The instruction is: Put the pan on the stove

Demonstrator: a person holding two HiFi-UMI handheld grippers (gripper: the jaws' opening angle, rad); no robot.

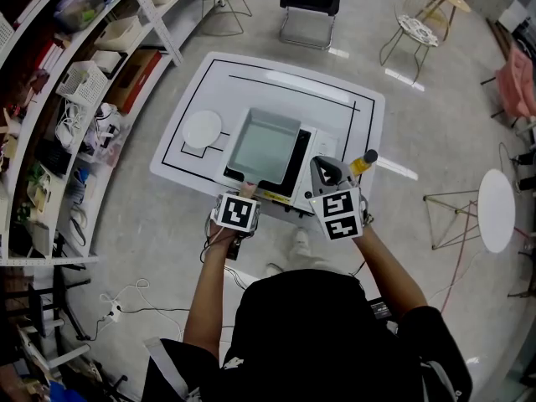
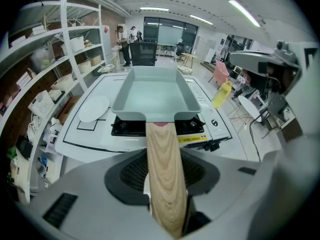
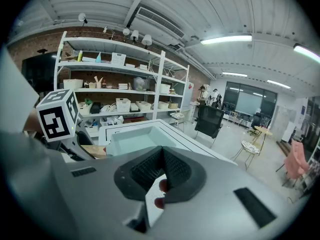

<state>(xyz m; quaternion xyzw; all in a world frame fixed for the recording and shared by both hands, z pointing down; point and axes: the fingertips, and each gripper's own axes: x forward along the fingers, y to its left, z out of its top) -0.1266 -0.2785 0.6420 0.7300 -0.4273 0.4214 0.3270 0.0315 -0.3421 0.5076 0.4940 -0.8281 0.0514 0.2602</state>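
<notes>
The left claw point(image 2: 163, 156) pinches the pale wooden handle point(image 2: 164, 184) of the grey rectangular pan point(image 2: 155, 98); the handle's near end is cut off by the claw's body. The pan lies over the black stove point(image 2: 126, 127), covering most of it, and I cannot tell whether its base touches the stove. A white plate point(image 2: 93, 108) lies left of it on the tabletop point(image 2: 85, 139), a yellow bottle point(image 2: 221, 94) right. The right claw point(image 3: 160, 176) is pressed together, empty, hiding the pan's near side in its own view.
</notes>
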